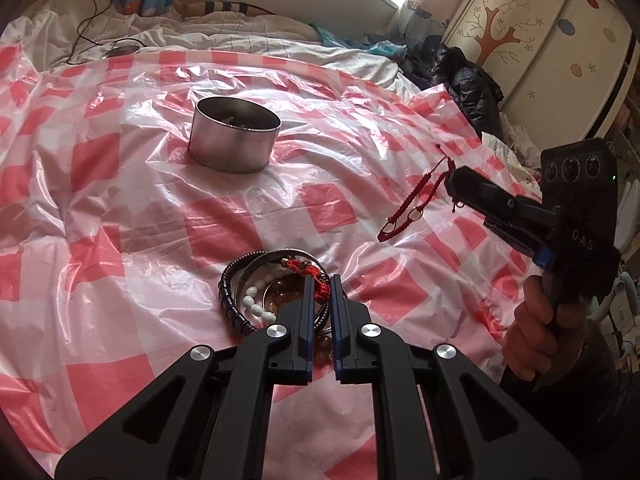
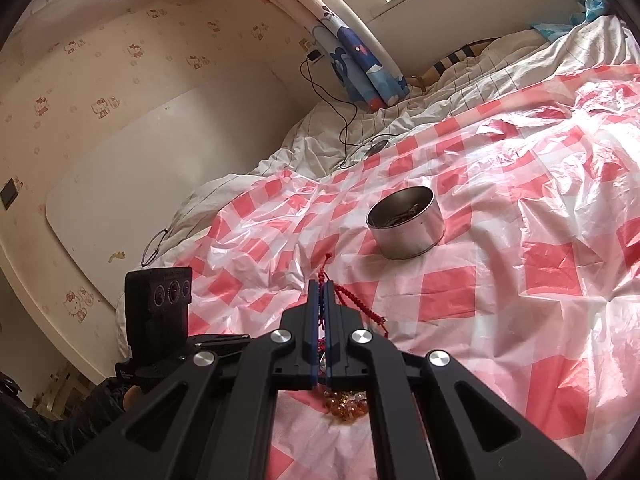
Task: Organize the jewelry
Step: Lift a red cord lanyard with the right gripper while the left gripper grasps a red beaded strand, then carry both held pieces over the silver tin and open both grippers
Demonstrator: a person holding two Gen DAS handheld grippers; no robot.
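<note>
A round metal tin (image 1: 235, 139) stands open on the red-checked plastic sheet (image 1: 120, 184); it also shows in the right wrist view (image 2: 406, 226) with some jewelry inside. My right gripper (image 2: 321, 286) is shut on a red braided cord bracelet (image 1: 416, 204), which hangs in the air below it (image 2: 360, 306). My left gripper (image 1: 322, 280) has its jaws nearly closed around a red cord (image 1: 316, 280) in a pile of jewelry (image 1: 272, 296) with white beads, amber beads and a black beaded bracelet (image 1: 230, 300). Amber beads (image 2: 346, 410) show under the right gripper.
The sheet covers a rumpled bed. A black cable (image 2: 344, 120) and a small round disc (image 1: 120, 50) lie at the far edge. A dark jacket (image 1: 468, 80) and a painted wardrobe (image 1: 540, 40) are to the right. A white board (image 2: 160, 200) leans on the wall.
</note>
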